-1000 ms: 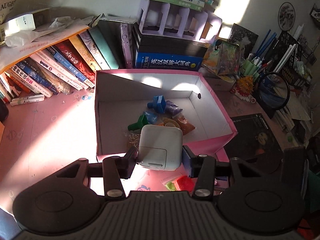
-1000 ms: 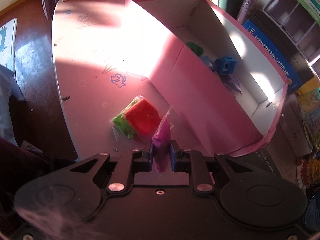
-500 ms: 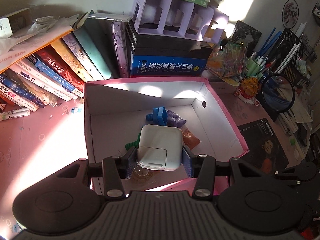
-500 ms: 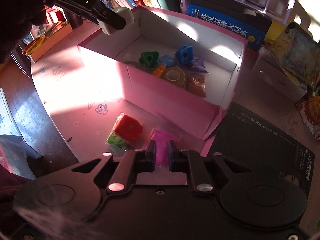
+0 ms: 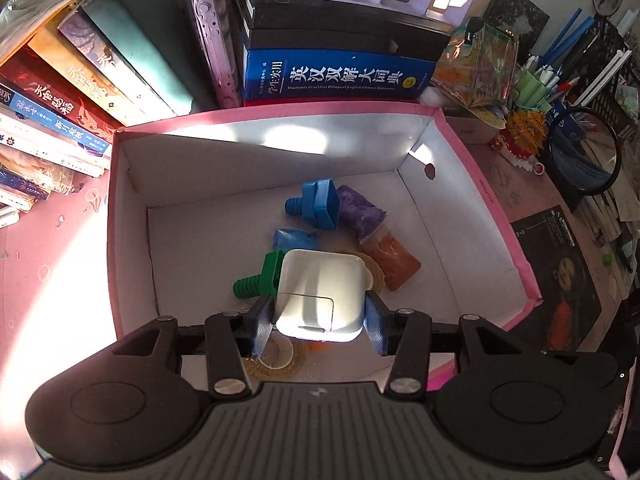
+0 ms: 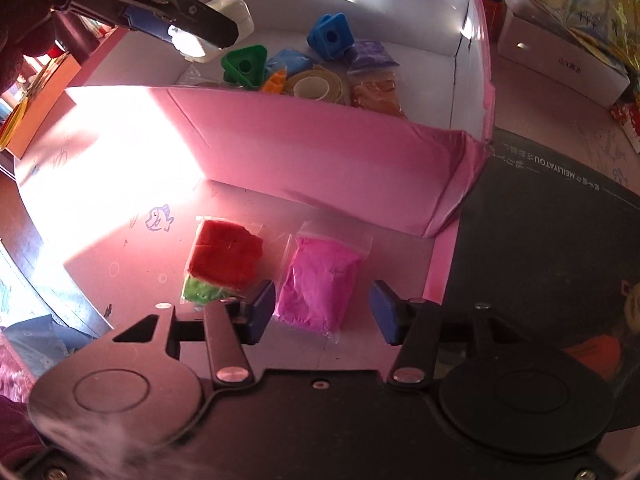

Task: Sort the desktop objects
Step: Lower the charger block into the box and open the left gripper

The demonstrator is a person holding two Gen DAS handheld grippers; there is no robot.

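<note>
My left gripper (image 5: 318, 322) is shut on a white square charger (image 5: 322, 294) and holds it over the inside of the pink box (image 5: 496, 216). The charger and left gripper also show in the right wrist view (image 6: 218, 30). In the box lie a blue block (image 5: 320, 204), a green block (image 5: 260, 276), purple and orange bags, and tape rolls. My right gripper (image 6: 322, 312) is open around a pink clay bag (image 6: 320, 284) lying on the desk before the box (image 6: 304, 148). A red bag (image 6: 226, 256) over a green bag (image 6: 198, 292) lies left of it.
Books (image 5: 340, 74) stand and lie behind the box, leaning books (image 5: 72, 100) at its left. A pen holder (image 5: 536, 88) and a round mirror (image 5: 584, 156) stand at the right. A dark mat (image 6: 560, 220) lies right of the box.
My left gripper moved forward with the charger, from the box's front edge to over its inside. My right gripper opened and let go of the pink bag, which now lies flat on the desk.
</note>
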